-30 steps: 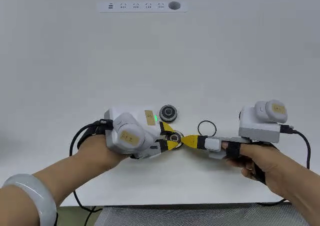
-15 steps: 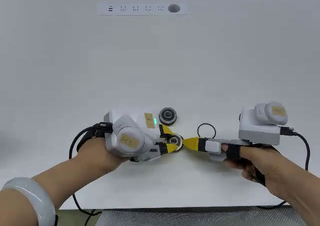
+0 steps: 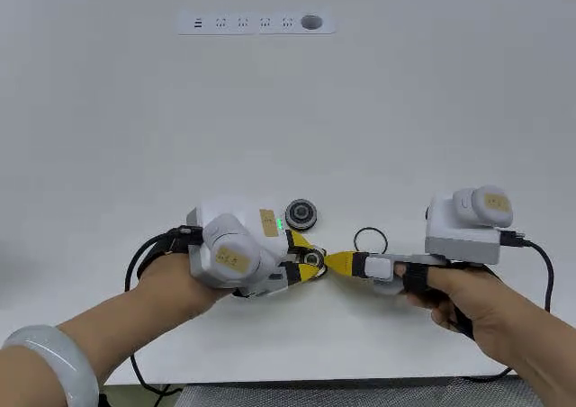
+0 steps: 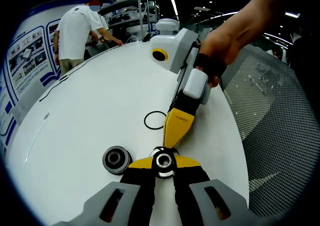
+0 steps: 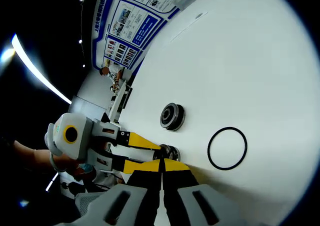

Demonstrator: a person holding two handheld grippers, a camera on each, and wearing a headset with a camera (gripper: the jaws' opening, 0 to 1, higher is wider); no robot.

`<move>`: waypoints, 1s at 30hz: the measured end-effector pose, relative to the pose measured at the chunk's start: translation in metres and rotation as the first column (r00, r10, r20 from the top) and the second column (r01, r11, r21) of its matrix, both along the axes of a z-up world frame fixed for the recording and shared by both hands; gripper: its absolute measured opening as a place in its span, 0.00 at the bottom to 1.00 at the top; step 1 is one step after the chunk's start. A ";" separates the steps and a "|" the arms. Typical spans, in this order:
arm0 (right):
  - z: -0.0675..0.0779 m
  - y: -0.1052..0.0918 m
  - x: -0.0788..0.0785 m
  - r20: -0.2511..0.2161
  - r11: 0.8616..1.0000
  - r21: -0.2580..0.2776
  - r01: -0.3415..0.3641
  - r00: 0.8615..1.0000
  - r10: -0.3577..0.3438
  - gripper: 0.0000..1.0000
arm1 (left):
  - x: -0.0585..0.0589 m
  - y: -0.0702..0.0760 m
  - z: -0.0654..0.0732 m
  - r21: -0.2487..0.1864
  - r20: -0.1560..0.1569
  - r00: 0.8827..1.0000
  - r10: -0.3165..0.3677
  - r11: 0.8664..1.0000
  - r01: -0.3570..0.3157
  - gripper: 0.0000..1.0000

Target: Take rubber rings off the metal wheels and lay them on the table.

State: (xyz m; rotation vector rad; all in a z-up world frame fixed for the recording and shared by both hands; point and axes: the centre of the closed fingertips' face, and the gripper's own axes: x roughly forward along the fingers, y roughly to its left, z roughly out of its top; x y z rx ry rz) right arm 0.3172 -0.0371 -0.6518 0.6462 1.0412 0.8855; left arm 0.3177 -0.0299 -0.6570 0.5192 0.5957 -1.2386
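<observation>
My left gripper (image 3: 304,265) is shut on a small metal wheel (image 3: 313,261), held just above the table; in the left gripper view the wheel (image 4: 163,161) sits between the yellow jaws. My right gripper (image 3: 331,261) comes in from the right, jaws shut, its tips against the wheel's rim (image 5: 170,152). I cannot see whether they pinch the wheel's rubber ring. A second wheel (image 3: 301,213) with a dark ring stands on the table behind. One loose black rubber ring (image 3: 370,239) lies flat to the right of the wheels.
A white power strip (image 3: 256,22) lies at the far edge of the white table (image 3: 270,128). Black cables (image 3: 144,249) trail from both grippers near the front edge. A mesh chair (image 4: 270,136) stands beside the table.
The head view has shifted a little. Both grippers and the held wheel keep the same positions relative to each other.
</observation>
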 end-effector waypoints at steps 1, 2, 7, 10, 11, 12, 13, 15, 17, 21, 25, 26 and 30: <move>0.000 0.000 0.000 0.000 1.000 0.001 -0.001 1.000 0.001 0.01 | 0.000 0.000 0.000 0.000 0.000 1.000 0.000 1.000 0.000 0.13; 0.000 0.000 0.000 0.000 1.000 0.001 -0.001 1.000 0.001 0.01 | 0.000 0.000 0.000 0.000 0.000 1.000 0.000 1.000 0.000 0.13; 0.002 0.002 0.001 -0.001 1.000 0.007 -0.003 1.000 0.003 0.01 | 0.000 0.000 0.001 0.001 0.001 1.000 0.000 1.000 0.000 0.13; 0.003 0.004 0.001 0.000 1.000 0.013 -0.008 1.000 0.008 0.01 | 0.000 0.000 0.001 0.001 0.000 1.000 0.002 1.000 -0.002 0.13; 0.004 0.004 0.001 0.000 1.000 0.016 -0.009 1.000 0.009 0.01 | 0.000 0.000 0.001 0.001 0.001 1.000 0.001 1.000 -0.001 0.13; 0.005 0.005 0.001 0.002 1.000 0.020 -0.010 1.000 0.010 0.01 | 0.000 0.000 0.001 0.001 0.000 1.000 0.001 1.000 -0.001 0.13; 0.005 0.006 0.001 0.003 1.000 0.021 -0.013 1.000 0.013 0.01 | 0.000 0.000 0.001 0.000 0.000 1.000 0.001 1.000 -0.001 0.13; 0.008 0.009 -0.001 -0.002 0.999 0.036 -0.019 1.000 0.020 0.01 | 0.000 0.000 0.001 -0.001 0.000 1.000 0.001 1.000 -0.001 0.13; 0.009 0.011 -0.001 0.008 0.999 0.036 -0.026 1.000 0.026 0.01 | 0.000 0.000 0.001 -0.001 0.000 1.000 0.001 1.000 -0.001 0.13; 0.009 0.008 -0.001 -0.004 0.999 0.045 -0.012 1.000 0.012 0.01 | 0.000 -0.001 0.001 -0.002 0.000 1.000 0.002 1.000 -0.002 0.13; 0.011 0.008 -0.001 -0.011 0.999 0.051 -0.009 1.000 0.009 0.01 | 0.001 -0.001 0.001 -0.002 0.001 1.000 0.001 1.000 -0.001 0.13; 0.012 0.008 -0.001 -0.011 0.999 0.054 -0.009 1.000 0.009 0.01 | 0.001 -0.001 0.001 -0.001 0.001 1.000 0.001 1.000 -0.001 0.13; 0.012 0.010 -0.002 -0.012 0.999 0.054 -0.005 1.000 0.006 0.02 | 0.001 0.000 0.001 0.002 0.001 1.000 -0.001 1.000 0.001 0.13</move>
